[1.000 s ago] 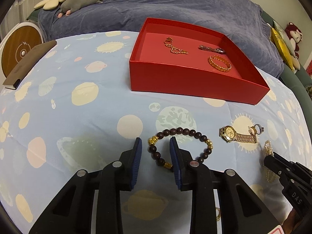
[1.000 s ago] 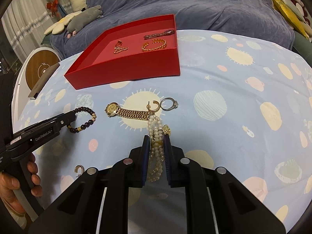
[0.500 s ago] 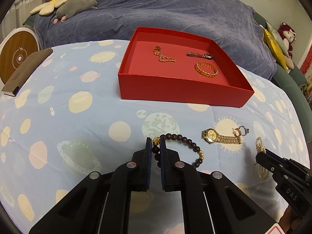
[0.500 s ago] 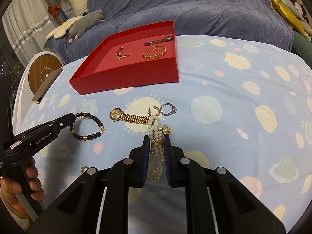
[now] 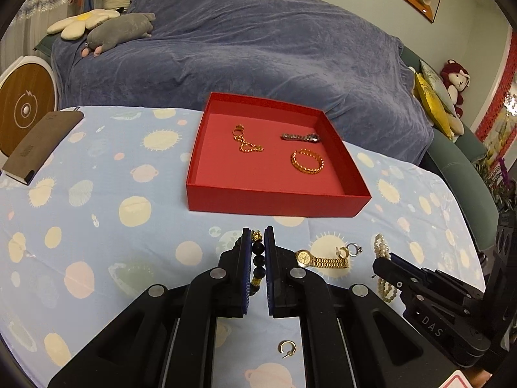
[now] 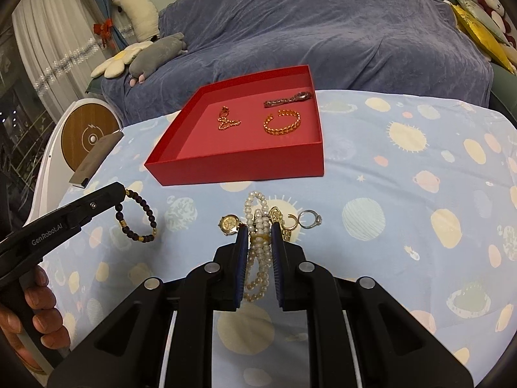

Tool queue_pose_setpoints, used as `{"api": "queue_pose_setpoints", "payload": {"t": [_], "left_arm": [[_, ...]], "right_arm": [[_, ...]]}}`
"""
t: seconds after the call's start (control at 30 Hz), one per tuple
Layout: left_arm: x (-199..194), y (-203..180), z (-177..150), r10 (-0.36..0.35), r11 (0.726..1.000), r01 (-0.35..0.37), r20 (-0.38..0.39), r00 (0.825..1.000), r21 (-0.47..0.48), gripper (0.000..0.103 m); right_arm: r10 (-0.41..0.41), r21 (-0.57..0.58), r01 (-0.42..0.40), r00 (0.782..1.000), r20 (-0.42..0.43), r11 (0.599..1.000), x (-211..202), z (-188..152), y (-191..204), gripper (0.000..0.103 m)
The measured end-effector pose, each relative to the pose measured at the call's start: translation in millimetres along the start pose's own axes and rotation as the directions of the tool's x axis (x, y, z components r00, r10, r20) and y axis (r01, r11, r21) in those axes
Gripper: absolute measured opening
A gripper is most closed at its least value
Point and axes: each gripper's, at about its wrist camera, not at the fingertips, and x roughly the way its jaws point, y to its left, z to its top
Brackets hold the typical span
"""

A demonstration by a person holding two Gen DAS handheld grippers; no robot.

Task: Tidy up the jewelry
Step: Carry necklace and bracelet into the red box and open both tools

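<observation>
- Left wrist view: the left hand-held gripper [image 5: 258, 242] is clamped on the dark bead bracelet [image 5: 257, 260], whose beads and gold charm sit squeezed between the blue pads; the jaws are all but closed around it.
- In the right wrist view that bracelet hangs as a loop from the left gripper's tip at about 9 o'clock, apparently clear of the patterned cloth, though how far clear I cannot tell.
- The right hand-held gripper [image 6: 259, 229] is closed on the pearl strand [image 6: 257, 245], which bunches between its pads, loops out past the tips and trails down behind them.
- The red box [image 5: 226, 199] stands open on the surface [image 5: 97, 226] at 12 o'clock from both grippers, well apart from them.
- Inside the box lie a thin gold chain [image 5: 246, 142] at the left, a silver-toned watch [image 5: 300, 136] at the far right and a gold link bracelet [image 5: 307, 161] nearer the front.
- A gold watch [image 5: 320, 258] lies on the cloth at 3 o'clock of the left gripper, with a silver ring [image 5: 354, 249] just beside its band.
- A small gold hoop earring [image 5: 287, 347] lies alone at 6 o'clock, seen through the left gripper's frame.
- A person's fingers [image 6: 35, 310] wrap the left gripper's handle.
</observation>
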Motion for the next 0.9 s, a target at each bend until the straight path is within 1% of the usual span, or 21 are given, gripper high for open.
{"api": "queue_pose_setpoints", "payload": {"t": [0.1,0.17,0.23,0.37,0.4,0.5,0.57,0.63,0.67,0.8,0.9], "left_arm": [[-8,-2,15,-0.013,1.0,0.013,0.022,1.0,0.002,0.005],[-13,-6,31,-0.009,1.0,0.008,0.05,0.999,0.027,0.005],[-17,-5,47,-0.015,1.0,0.013,0.074,0.997,0.024,0.005],[-10,-4,78,-0.012,0.999,0.008,0.105,0.994,0.031,0.005],[-5,-4,85,-0.019,0.999,0.015,0.105,0.994,0.034,0.005],[15,-3,102,-0.01,0.999,0.006,0.102,0.995,0.04,0.005],[31,0,110,-0.008,1.0,0.005,0.101,0.995,0.027,0.005],[50,5,116,-0.012,1.0,0.012,0.08,0.997,0.006,0.005],[59,6,118,-0.014,1.0,0.013,0.071,0.997,0.002,0.005],[92,11,119,0.021,1.0,-0.021,0.043,0.999,0.0,0.006],[111,19,118,0.021,1.0,-0.02,0.015,1.0,-0.012,0.006]], "right_arm": [[0.005,0.0,-0.005,1.0,0.017,1.0,-2,14,3,0.014],[0.006,-0.009,-0.006,1.0,0.028,1.0,-2,28,5,0.014],[0.014,-0.008,-0.013,0.999,0.04,1.0,-1,44,4,0.014],[0.028,-0.003,-0.028,0.999,0.045,1.0,13,73,2,0.014],[0.024,-0.003,-0.024,0.999,0.043,1.0,20,80,1,0.014],[0.031,0.007,-0.031,0.999,0.034,0.999,41,95,1,0.014],[0.042,0.005,-0.042,0.999,0.02,0.999,57,103,3,0.014],[0.06,-0.002,-0.06,0.998,-0.005,0.998,76,108,8,0.014],[0.056,-0.008,-0.056,0.998,-0.014,0.998,85,109,10,0.014],[0.041,-0.03,-0.043,0.998,-0.047,0.999,119,112,18,0.014],[0.035,-0.042,-0.038,0.997,-0.067,0.998,139,112,21,0.014]]}}
